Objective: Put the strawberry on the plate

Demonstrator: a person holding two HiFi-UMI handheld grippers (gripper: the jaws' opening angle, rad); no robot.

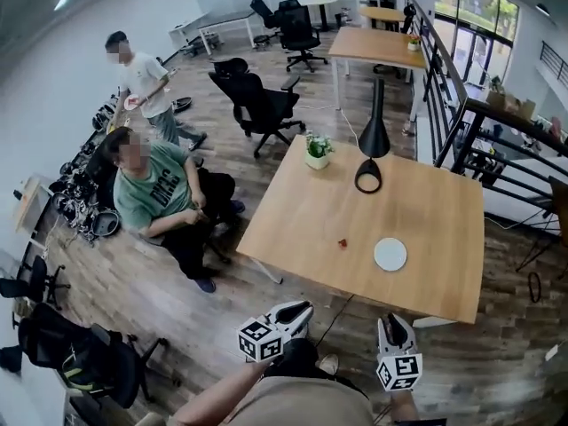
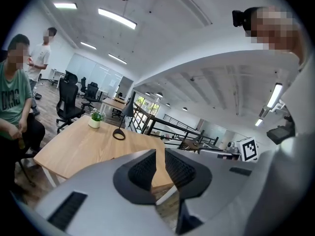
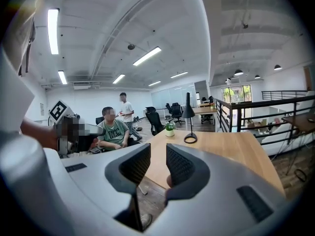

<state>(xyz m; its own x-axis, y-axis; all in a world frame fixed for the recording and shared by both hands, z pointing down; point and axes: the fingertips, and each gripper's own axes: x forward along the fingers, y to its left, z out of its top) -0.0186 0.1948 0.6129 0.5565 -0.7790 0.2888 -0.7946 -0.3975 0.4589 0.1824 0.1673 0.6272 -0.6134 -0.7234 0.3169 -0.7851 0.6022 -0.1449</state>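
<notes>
1 strawberry [image 1: 343, 243], 1 plate [image 1: 390, 255], both on the wooden table [image 1: 426, 211], not touching.
Strawberry sits just left of the round white plate, toward the table's near edge; too small to read its long axis or where it points. 1 black lamp [image 1: 374, 131] and 1 potted plant [image 1: 318, 148] at the far side. 2 grippers: left gripper [image 1: 304, 308] and right gripper [image 1: 393, 321] are nearer than the table, jaws closed, nothing between.

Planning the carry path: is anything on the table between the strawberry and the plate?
Nothing visible. The strawberry lies on the table just left of the plate in the head view, apart from it. The lamp and potted plant stand farther back, off that line.
</notes>
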